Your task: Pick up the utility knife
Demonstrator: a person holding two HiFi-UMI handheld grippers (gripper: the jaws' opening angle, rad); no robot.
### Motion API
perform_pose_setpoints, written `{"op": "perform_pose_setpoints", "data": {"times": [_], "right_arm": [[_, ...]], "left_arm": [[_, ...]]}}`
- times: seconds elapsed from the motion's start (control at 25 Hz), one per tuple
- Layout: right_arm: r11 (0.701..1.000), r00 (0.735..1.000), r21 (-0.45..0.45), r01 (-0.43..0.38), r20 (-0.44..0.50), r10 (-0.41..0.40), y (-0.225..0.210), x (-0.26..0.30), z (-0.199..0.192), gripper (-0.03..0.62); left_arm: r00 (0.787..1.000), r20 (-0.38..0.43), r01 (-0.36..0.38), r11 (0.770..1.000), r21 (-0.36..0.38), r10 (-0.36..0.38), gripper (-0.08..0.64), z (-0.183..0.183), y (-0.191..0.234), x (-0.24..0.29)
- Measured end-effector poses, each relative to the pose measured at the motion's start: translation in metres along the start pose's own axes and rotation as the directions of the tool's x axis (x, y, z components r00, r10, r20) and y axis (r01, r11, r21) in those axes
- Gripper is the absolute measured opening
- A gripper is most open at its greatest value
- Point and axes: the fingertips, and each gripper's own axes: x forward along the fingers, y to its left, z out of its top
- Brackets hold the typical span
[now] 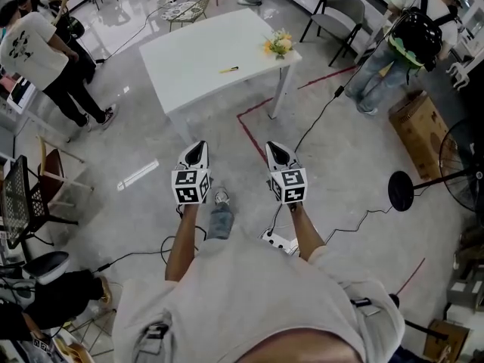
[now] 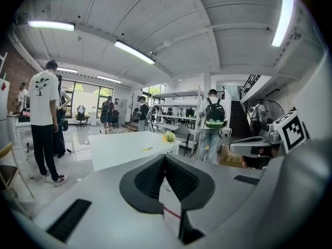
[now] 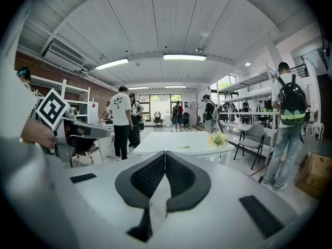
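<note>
Left gripper (image 1: 198, 150) and right gripper (image 1: 277, 151), jaws together and empty, point toward twelve o'clock at the knife (image 1: 229, 69) on the table (image 1: 189, 59), well apart.

The person's bare left forearm (image 1: 180, 242) and bare right forearm (image 1: 306, 231) reach forward side by side, roughly parallel. Each hand carries a white plastic two-jaw tool with black ribbed pads. The left claw (image 1: 198, 148) and the right claw (image 1: 277, 150) are near each other, level with one another, both pointing ahead and tipped slightly downward. A white cube with black square markers tops each one: the left marker cube (image 1: 190, 186) and the right marker cube (image 1: 289, 185). Both claws have their jaws pressed together at the tips, with nothing between them.
</note>
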Motion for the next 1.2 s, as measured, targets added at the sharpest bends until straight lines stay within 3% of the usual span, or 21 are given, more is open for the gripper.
{"op": "perform_pose_setpoints", "data": {"times": [0.68,0.96,1.2], "right_arm": [[0.997,0.998,-0.047,0.055,0.029,-0.054,-0.041,0.186,0.091,0.032],[0.997,0.998,-0.043,0.063,0.027,-0.062,-0.043,0.239,0.102,0.032],[0.997,0.997,-0.033,0.072,0.000,-0.072,-0.048,0.257,0.097,0.032]], "left_arm": [[0.998,0.048,0.042,0.999,0.008,-0.042,0.020,0.094,0.124,0.154],[0.997,0.037,0.068,0.998,0.009,-0.068,0.020,0.104,0.158,0.198],[0.995,0.019,0.098,0.995,0.005,-0.098,0.020,0.106,0.164,0.223]]}}
